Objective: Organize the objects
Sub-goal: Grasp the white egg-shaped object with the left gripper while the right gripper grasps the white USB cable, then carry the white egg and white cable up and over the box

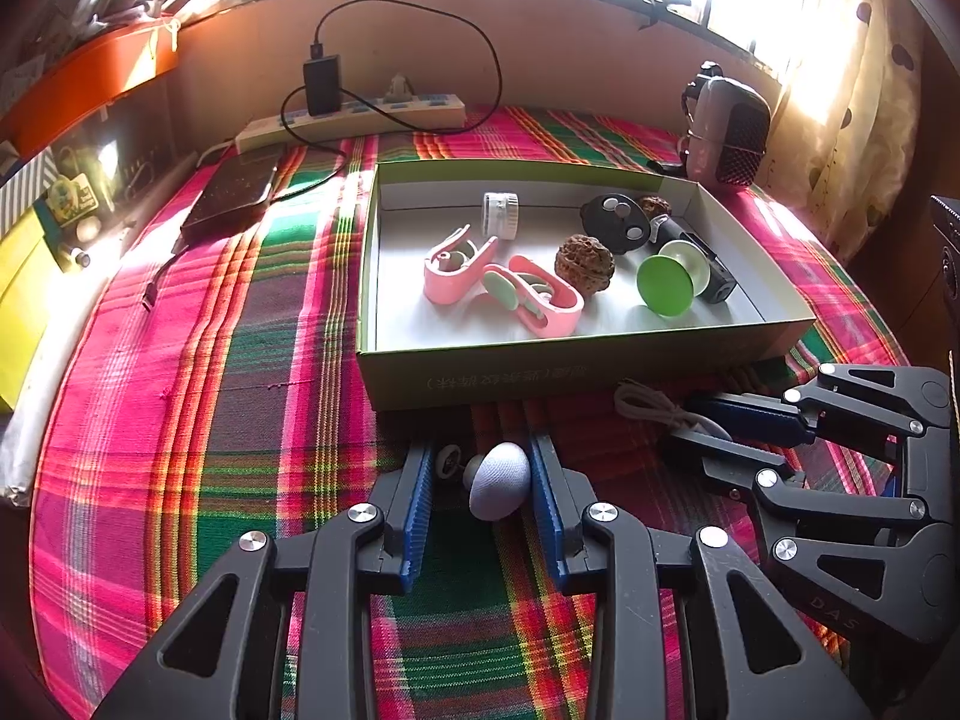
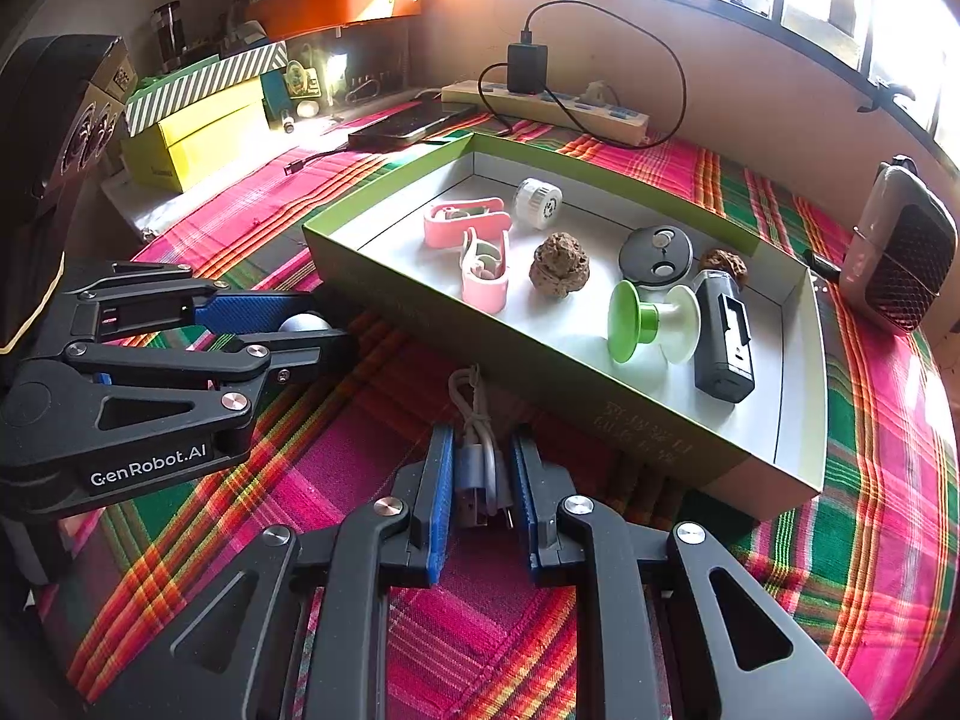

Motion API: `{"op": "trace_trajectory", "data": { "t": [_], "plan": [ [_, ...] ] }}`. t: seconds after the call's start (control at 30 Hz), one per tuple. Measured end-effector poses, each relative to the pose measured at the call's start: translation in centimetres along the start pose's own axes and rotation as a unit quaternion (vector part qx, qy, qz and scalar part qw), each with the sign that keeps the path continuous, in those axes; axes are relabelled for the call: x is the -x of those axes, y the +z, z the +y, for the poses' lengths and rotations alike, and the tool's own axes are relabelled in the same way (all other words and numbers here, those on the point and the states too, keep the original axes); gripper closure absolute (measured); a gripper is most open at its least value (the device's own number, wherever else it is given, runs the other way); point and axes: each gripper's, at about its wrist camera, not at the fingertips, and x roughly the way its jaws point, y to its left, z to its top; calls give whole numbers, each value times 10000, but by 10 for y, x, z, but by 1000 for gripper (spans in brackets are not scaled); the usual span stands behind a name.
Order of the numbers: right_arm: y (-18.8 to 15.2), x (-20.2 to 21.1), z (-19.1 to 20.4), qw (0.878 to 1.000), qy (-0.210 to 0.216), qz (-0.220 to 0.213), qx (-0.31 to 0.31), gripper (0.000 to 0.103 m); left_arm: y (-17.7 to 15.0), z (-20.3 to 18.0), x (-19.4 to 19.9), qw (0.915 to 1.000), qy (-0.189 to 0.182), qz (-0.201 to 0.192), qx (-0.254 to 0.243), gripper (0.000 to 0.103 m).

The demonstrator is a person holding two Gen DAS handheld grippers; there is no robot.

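Right tongs (image 2: 480, 492) clench a coiled cable (image 2: 477, 450); left tongs (image 1: 483, 480) bracket a white egg-shaped object (image 1: 501, 480), contact unclear. Lift both clear of the box (image 1: 600, 369) wall.

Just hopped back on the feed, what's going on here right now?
Small items are being sorted into the green box. The left gripper is closed around a white egg-shaped piece on the plaid cloth; the right gripper is shut on a coiled USB cable. Both sit just in front of the box, nothing lifted yet.
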Motion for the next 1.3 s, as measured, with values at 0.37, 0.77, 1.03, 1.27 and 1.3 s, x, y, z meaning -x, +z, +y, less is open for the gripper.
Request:
{"op": "trace_trajectory", "data": {
  "t": [0.37,0.77,1.03,1.27,1.3],
  "plan": [
    [-2,5,-2,9999,55,-71,-111,84,0,-2,2,10000,4,-40,-37,74],
    [-1,18,-7,9990,223,-248,-297,84,3,-10,17,9996,43,-251,-148,74],
    [3,33,-18,9976,244,-427,-496,84,13,-16,27,9990,-68,-402,-164,74],
    [3,40,-24,9967,291,-500,-563,100,18,-22,30,9987,-76,-464,-209,74],
    [2,40,-25,9966,308,-498,-581,100,18,-22,30,9987,-72,-461,-217,74]
  ]
}}
